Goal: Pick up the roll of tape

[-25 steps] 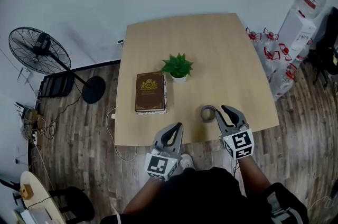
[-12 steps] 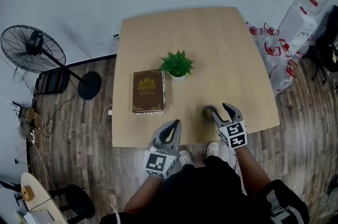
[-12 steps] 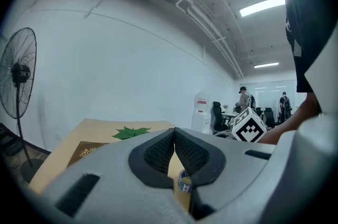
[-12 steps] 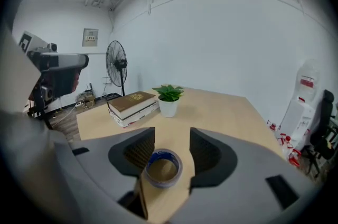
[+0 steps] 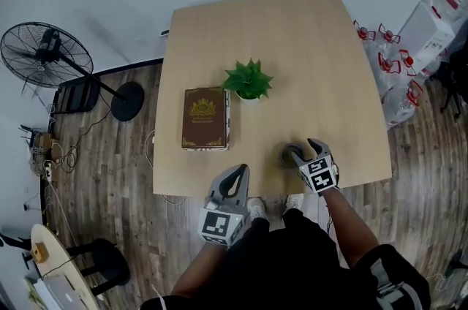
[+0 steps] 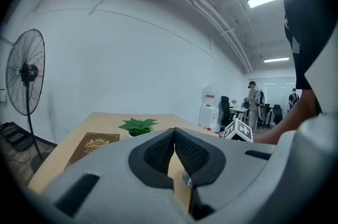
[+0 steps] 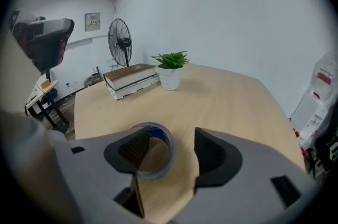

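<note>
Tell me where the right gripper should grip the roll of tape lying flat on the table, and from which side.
The roll of tape lies flat, hole up, so pinching its ring wall looks best: descend from above, one jaw in the hole, one outside. The right gripper has just been opening its jaws, and the roll's right-hand wall shows between them, not yet pinched.

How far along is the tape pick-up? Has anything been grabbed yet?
Done: the right gripper is at the roll of tape, and its jaws have just been opening. In hand: one side of the roll lies between the open jaws, with no pad pressing it. The roll lies flat on the table. Left: close and lift. The left gripper is shut and empty.
</note>
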Motion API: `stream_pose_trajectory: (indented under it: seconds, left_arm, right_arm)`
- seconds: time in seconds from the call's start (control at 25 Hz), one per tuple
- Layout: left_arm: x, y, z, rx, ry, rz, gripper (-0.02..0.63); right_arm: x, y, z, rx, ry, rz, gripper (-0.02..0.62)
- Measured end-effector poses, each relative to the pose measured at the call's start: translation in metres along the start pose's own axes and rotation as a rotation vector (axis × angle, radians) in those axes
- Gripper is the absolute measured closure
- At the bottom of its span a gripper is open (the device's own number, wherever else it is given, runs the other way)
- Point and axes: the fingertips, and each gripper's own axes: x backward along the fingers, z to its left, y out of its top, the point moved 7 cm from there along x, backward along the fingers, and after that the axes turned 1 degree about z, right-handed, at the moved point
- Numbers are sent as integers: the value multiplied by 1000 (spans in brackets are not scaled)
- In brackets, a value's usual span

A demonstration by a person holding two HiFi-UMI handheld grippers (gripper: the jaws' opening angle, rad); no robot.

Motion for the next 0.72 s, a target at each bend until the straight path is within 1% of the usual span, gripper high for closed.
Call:
stream_pose_trajectory:
  seconds: [0.24,0.48,0.72]
  left_arm:
    - [-1,-7,-3,5,30,17,601]
    - [3,-14,-3,12,64,37,601]
    - [5,-13,-7,20,84,33,601]
  right_arm:
    - [-29,-13,-4,47,46,63,339]
    - [-43,-17,-3,70,75,92,391]
    - [-44,-16,-3,84,74,103,474]
